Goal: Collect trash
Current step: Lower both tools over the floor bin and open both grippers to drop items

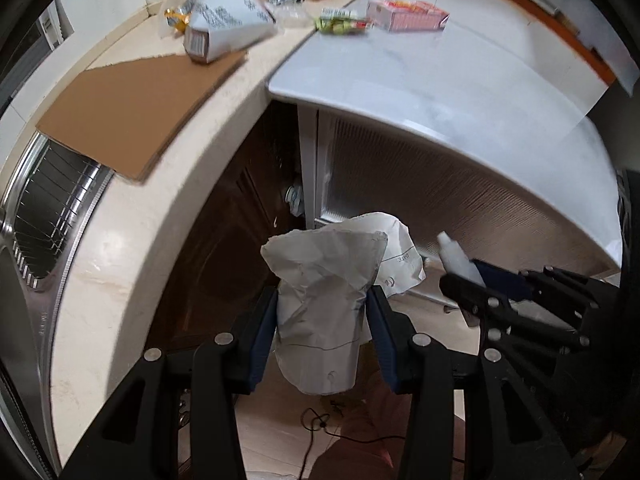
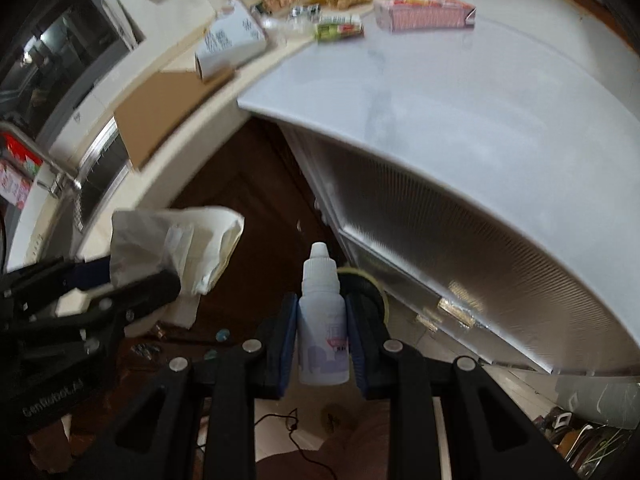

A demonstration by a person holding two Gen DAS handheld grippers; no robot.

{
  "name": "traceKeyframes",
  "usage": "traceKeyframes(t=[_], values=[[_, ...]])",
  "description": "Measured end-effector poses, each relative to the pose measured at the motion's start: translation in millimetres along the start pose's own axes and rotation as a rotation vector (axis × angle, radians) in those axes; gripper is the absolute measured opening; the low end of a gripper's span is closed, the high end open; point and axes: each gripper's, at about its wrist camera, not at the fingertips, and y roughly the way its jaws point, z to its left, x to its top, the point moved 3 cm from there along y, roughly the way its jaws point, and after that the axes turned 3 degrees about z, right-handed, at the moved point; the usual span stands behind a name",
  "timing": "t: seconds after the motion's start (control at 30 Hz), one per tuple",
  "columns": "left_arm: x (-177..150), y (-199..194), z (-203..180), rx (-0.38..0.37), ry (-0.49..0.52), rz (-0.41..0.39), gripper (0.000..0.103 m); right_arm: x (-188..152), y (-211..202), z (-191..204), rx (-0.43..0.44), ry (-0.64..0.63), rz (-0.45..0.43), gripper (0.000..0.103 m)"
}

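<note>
Clamped between the blue pads of the left gripper point(image 1: 322, 316), a crumpled white paper bag point(image 1: 324, 292) is hanging out past the front edge of the white table point(image 1: 440, 92), over the floor beside the dark cabinet door point(image 1: 224, 240). Just right of it, also below that table's edge, the right gripper point(image 2: 322, 340) is squeezing a small white dropper bottle point(image 2: 323, 336) upright, cap pointing away. Back on the table's far side, a pink box point(image 1: 404, 14) and a green wrapper point(image 1: 344, 24) are lying near each other, while left of the table a white carton point(image 1: 228, 24) is resting on brown cardboard point(image 1: 136, 108).
</note>
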Motion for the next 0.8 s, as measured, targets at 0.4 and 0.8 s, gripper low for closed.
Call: traceKeyframes(t=[0.4, 0.8], values=[[-21, 99, 16, 0.066, -0.043, 0.049, 0.043, -20, 86, -3, 0.021, -0.104, 0.005, 0.025], [-47, 196, 17, 0.057, -0.041, 0.059, 0.043, -51, 186, -14, 0.038, -0.165, 0.008, 0.025]])
